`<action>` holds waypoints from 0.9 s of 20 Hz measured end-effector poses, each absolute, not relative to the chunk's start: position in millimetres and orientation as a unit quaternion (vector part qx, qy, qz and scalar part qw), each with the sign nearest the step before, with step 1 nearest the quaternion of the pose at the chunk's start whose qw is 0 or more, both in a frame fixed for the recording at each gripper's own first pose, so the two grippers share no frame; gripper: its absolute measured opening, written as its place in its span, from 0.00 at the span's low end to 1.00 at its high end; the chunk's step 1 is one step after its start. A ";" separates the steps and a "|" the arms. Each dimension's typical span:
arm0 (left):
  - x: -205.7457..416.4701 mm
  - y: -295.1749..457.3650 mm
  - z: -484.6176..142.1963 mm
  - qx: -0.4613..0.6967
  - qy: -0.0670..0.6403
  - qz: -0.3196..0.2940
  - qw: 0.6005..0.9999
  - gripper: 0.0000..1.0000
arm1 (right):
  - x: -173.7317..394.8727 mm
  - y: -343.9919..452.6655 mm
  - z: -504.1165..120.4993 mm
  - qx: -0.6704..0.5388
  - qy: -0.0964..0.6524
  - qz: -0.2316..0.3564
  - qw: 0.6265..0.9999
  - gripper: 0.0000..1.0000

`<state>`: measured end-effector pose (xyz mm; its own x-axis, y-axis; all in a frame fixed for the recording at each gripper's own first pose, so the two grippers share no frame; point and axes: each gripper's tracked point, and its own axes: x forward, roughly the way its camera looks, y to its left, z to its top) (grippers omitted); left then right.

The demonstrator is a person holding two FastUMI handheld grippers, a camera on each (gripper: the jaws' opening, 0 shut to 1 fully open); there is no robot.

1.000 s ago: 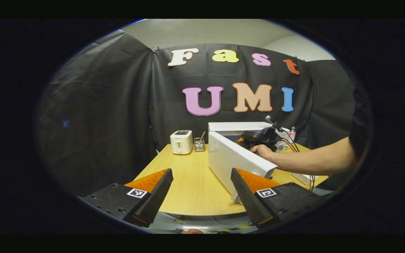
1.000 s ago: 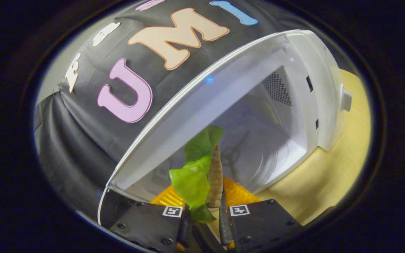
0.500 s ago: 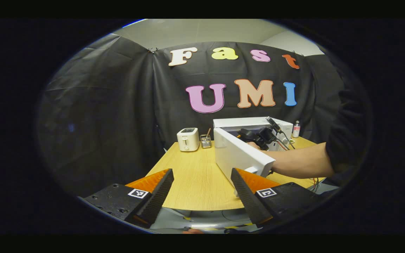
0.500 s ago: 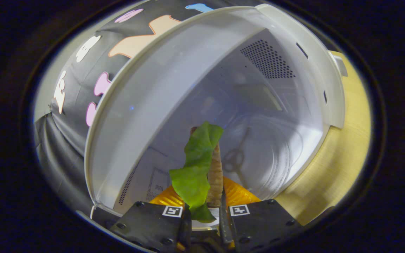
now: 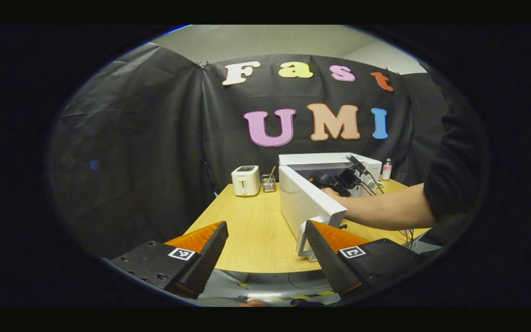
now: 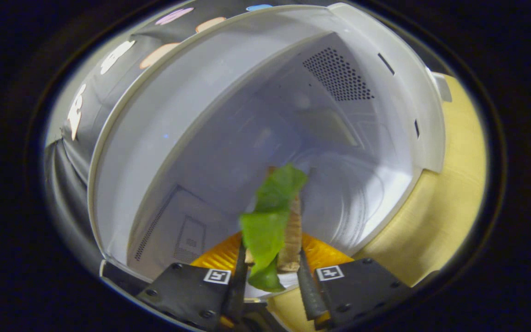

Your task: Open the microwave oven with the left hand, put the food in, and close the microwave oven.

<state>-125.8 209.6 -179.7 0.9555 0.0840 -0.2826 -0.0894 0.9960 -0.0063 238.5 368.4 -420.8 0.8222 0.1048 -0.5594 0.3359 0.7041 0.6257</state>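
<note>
White plastic frames the open microwave oven (image 6: pixel 376 87), whose cavity faces the right hand-held gripper (image 6: pixel 272 281) in the right gripper view. Between that gripper's dark ridged fingers (image 6: pixel 309 288) stands the food (image 6: pixel 272 221), a green lettuce leaf against a brown slice of bread; the fingers look slightly parted around it, and I cannot tell whether both press on it. The food hangs at the mouth of the cavity, above the oven's pale floor.

In the left gripper view, the left hand-held gripper (image 5: pixel 265 258) is released, its orange and black fingers (image 5: pixel 205 251) wide apart over the near edge of the light wooden desk (image 5: pixel 251 230). The white microwave door (image 5: pixel 309 205) swings out toward it. A bare forearm (image 5: pixel 380 212) reaches into the oven. A small white toaster (image 5: pixel 245 180) and a cup of utensils (image 5: pixel 269 183) stand at the desk's far edge.
</note>
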 end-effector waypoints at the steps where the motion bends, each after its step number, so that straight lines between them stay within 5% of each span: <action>1: -126.0 209.4 -178.5 -0.009 0.142 0.044 0.989 1.00 | 235.1 365.4 -427.2 0.366 0.297 -0.069 0.879 0.59; 2: -125.7 209.6 -178.8 -0.009 0.142 0.044 0.989 0.98 | 233.2 360.1 -424.7 0.349 0.291 -0.068 0.888 0.78; 9: -119.7 202.4 -171.6 -0.007 0.131 0.032 0.991 1.00 | 231.3 313.0 -424.1 0.230 0.282 -0.083 0.928 0.80; 10: -117.7 200.4 -170.7 -0.007 0.130 0.029 0.991 0.98 | 232.2 307.8 -422.7 0.221 0.281 -0.081 0.930 0.92; 11: -117.6 198.3 -170.0 -0.006 0.129 0.025 0.991 0.98 | 232.0 302.9 -420.1 0.214 0.279 -0.081 0.933 0.81; 18: -118.0 192.9 -176.8 -0.016 0.136 0.016 0.990 0.98 | 258.6 319.0 -417.0 0.193 0.277 -0.051 0.940 0.81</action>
<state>-118.0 192.9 -176.8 0.9624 0.0269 -0.2702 -0.0357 0.9990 -0.0275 258.6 319.0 -417.0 0.8409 0.0105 -0.5412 0.2037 0.9202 0.3343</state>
